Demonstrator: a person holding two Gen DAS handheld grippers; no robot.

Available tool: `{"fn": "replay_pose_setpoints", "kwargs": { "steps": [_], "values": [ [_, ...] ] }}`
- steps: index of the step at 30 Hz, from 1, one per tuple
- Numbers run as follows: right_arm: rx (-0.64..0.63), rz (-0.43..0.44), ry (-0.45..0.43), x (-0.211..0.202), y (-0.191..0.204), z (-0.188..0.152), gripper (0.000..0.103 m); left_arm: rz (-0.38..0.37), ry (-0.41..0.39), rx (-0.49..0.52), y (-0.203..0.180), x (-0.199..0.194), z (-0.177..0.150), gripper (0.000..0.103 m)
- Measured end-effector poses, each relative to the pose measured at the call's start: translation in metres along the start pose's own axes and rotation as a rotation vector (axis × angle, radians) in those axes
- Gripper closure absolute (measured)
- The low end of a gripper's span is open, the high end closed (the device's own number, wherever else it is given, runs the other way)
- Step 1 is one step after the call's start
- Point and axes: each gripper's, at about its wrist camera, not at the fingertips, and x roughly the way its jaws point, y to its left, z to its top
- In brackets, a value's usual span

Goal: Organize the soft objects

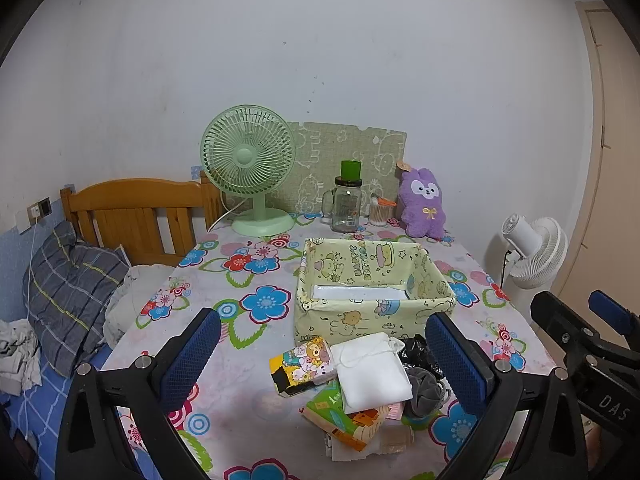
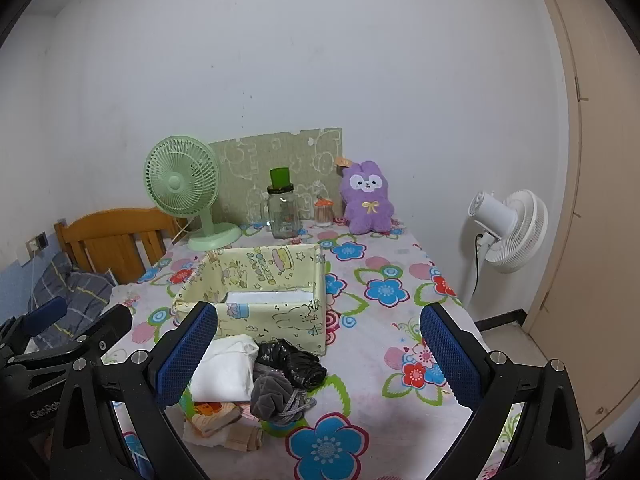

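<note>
Both wrist cameras look forward from the near edge of the tabletop (image 1: pixel 240 400) toward the wall, left view beside right, sharing the yellow fabric box (image 1: pixel 372 280) and the pile near it.

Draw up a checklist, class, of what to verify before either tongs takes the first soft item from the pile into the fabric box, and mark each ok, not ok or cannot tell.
1. Left tongs open and holding nothing: ok.
2. Right tongs open and holding nothing: ok.
3. Fabric box upright, its top open: ok.
4. Room in the box: only a flat white piece lies on its floor: ok.
5. White drawstring pouch on top of the pile, nothing covering it: ok.
6. Grey pouch free of the black bag: they touch; whether tangled, cannot tell.
</note>
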Motion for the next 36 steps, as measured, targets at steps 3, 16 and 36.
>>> {"fn": "replay_pose_setpoints", "kwargs": {
  "steps": [3,16,36],
  "values": [
    [-0.001,0.001,0.000,-0.0007,0.0003,0.0004,0.001,0.001,-0.001,0.002,-0.0005,-0.0007,0.0007,0.001],
    [-0.002,0.001,-0.007,-0.0043,-0.0001,0.0001,0.001,0.002,-0.009,0.003,-0.0003,-0.0031,0.0018,0.001],
    [0.000,0.002,-0.007,-0.0055,0.0002,0.0017,0.001,0.007,-0.017,0.018,-0.0001,-0.0082,0.0024,0.002]
  ]
}}
